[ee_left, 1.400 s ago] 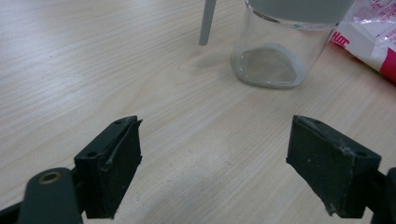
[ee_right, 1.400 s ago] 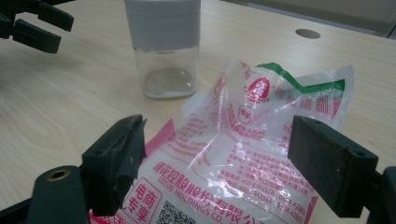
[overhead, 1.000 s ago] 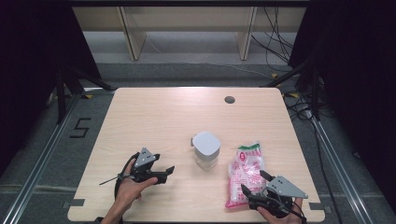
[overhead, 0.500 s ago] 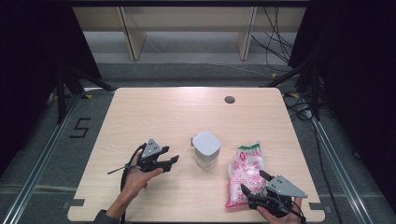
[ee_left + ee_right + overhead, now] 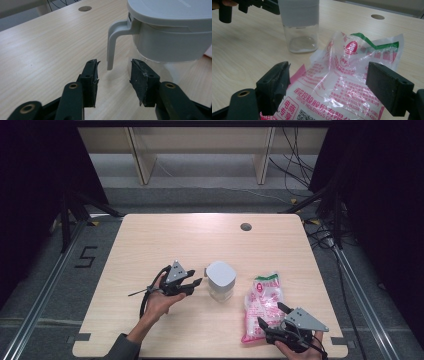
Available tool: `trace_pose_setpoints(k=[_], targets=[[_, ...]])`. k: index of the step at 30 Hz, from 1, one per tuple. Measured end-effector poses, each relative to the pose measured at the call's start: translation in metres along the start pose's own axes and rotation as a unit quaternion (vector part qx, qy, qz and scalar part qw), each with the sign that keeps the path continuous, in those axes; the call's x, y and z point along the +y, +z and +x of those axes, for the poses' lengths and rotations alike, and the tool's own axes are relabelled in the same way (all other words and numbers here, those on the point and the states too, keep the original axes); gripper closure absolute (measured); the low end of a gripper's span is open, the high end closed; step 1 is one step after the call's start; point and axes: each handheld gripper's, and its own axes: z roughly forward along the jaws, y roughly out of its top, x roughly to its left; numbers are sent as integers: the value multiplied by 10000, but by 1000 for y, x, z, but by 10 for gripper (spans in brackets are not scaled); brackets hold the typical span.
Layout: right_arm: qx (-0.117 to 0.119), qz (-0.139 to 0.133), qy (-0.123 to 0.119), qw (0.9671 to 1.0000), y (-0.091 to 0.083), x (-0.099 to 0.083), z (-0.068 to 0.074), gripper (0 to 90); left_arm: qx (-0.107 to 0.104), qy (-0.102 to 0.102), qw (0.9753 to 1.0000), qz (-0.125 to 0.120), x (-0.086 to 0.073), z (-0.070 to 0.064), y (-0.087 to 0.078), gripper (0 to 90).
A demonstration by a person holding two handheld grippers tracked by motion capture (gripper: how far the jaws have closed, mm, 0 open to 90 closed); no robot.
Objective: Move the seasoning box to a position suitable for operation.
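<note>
Left gripper: held in the left hand, forearm entering from the bottom edge, jaws parted, pointing right. Right gripper: held in the right hand at the bottom edge, jaws spread wide, pointing up-left.

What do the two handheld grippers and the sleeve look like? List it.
Left gripper: black two-jaw frame, grey three-cornered plate on top, black cable looping behind. Right gripper: the same build. Rough black pads and brass-coloured pivot rivets. A grey sleeve covers the left forearm.
</note>
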Motion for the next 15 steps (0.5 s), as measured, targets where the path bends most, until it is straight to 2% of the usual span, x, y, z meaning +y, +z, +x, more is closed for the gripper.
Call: trace_pose_setpoints(k=[1,5,6,7,11,12,13,14,15], targets=[[-10,-30,-4,10000,0,0,-1,202,-19,54,10000,4,2,1,2,611],[3,-27,4,10000,0,0,-1,202,-40,253,9997,63,8,2,14,633],[-31,18,148,9999,-1,-1,2,202,-27,215,9997,110,10,2,17,639],[12,-35,47,10000,0,0,1,202,-6,240,9996,115,12,5,22,654],[-32,-31,-16,10000,0,0,0,202,-80,274,9996,57,14,7,29,696],[27,-33,-37,10000,1,0,-1,201,-65,232,9997,83,14,7,30,746],[27,-33,-37,10000,1,0,-1,201,-109,296,9995,65,15,8,31,746],[26,-38,-39,10000,1,0,-1,201,-190,188,9996,40,14,7,32,803],[26,-38,-39,10000,1,0,-1,201,-219,201,9996,37,14,7,32,803]])
